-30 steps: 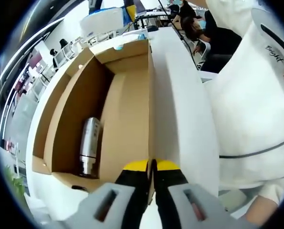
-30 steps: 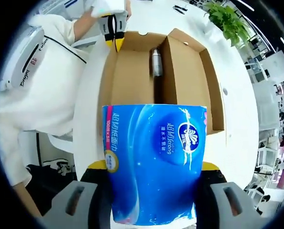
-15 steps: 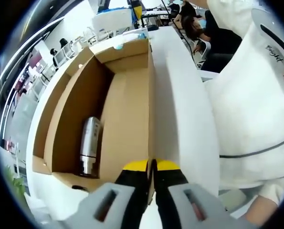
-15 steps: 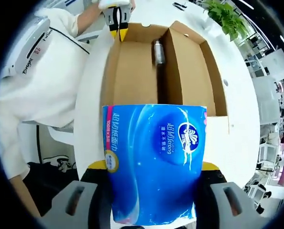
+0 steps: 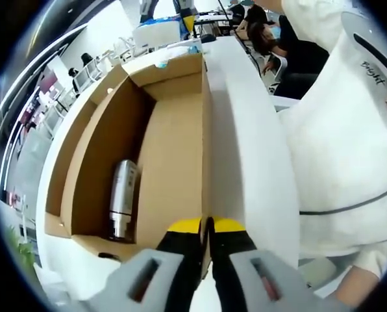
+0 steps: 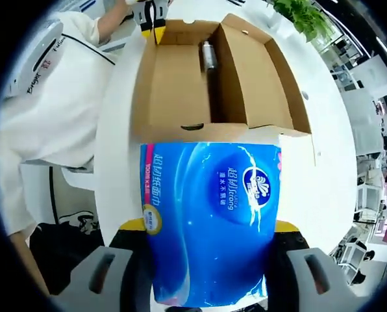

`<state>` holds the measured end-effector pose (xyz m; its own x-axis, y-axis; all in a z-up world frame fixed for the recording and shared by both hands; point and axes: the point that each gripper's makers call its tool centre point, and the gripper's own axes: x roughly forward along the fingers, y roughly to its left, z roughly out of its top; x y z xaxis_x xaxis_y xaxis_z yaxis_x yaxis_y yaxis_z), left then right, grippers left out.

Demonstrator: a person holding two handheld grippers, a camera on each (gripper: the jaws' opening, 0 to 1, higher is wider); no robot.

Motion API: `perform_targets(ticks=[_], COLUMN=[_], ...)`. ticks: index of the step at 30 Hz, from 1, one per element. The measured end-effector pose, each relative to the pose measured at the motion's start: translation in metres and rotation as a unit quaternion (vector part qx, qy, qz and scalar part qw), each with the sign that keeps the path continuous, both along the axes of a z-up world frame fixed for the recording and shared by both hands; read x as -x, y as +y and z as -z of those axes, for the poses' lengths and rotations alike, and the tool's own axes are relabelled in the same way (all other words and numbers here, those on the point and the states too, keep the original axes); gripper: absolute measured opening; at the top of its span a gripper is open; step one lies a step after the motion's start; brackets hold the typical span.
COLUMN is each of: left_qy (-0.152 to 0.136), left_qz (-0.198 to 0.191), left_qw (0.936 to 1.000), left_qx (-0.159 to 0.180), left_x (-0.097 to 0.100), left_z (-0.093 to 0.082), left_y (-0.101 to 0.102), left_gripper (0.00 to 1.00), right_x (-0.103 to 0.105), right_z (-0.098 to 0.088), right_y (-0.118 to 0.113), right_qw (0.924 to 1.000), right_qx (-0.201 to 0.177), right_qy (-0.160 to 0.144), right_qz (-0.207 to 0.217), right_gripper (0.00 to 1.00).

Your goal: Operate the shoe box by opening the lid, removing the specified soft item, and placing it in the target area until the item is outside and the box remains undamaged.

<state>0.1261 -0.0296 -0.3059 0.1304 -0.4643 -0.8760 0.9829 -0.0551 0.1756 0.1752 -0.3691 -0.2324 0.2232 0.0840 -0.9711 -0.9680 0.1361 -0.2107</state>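
- Right gripper (image 6: 210,227): jaws spread wide and clamped on either side of a blue tissue pack (image 6: 210,221), holding it up in front of the camera. White logo and printed text on the wrapper; a pink strip runs down one edge.
- The tissue pack is outside the box (image 6: 180,78), lifted above the white table (image 6: 310,188) just in front of the box's near wall. From this view I cannot tell whether the pack touches the table.
- The box is plain brown cardboard, open. The lid (image 6: 265,71) is folded back to one side and stands at an angle. No tears or crushed walls visible.
- A metal bottle (image 6: 208,55) lies on its side on the box floor, along the hinge side next to the lid.
- Left gripper (image 5: 206,226): yellow-tipped jaws pressed together, pinching the top edge of the box wall (image 5: 205,162) on the side nearest the person. In the right gripper view the same gripper sits at the far corner of the box.
- In the left gripper view the bottle (image 5: 122,198) rests against the opposite wall.
- Person in a white shirt (image 5: 349,130) stands beside the table. More people and desks in the background of the left gripper view; a green plant (image 6: 304,16) past the table in the right gripper view.
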Motion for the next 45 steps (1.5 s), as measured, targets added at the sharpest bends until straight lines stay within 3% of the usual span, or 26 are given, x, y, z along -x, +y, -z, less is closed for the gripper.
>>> perform_targets(ticks=[26, 45], left_qy=[-0.007, -0.008], left_qz=[0.003, 0.003], left_qw=[1.0000, 1.0000], left_qx=[-0.003, -0.005], left_x=[0.000, -0.001], left_z=[0.000, 0.000], left_y=[0.000, 0.000], left_gripper=[0.04, 0.04], right_x=[-0.001, -0.003], right_z=[0.038, 0.045], right_y=[-0.021, -0.024], right_qw=[0.9993, 0.9995], right_qx=[0.009, 0.019], right_qy=[0.031, 0.019], right_qz=[0.016, -0.017], right_gripper=[0.70, 0.72])
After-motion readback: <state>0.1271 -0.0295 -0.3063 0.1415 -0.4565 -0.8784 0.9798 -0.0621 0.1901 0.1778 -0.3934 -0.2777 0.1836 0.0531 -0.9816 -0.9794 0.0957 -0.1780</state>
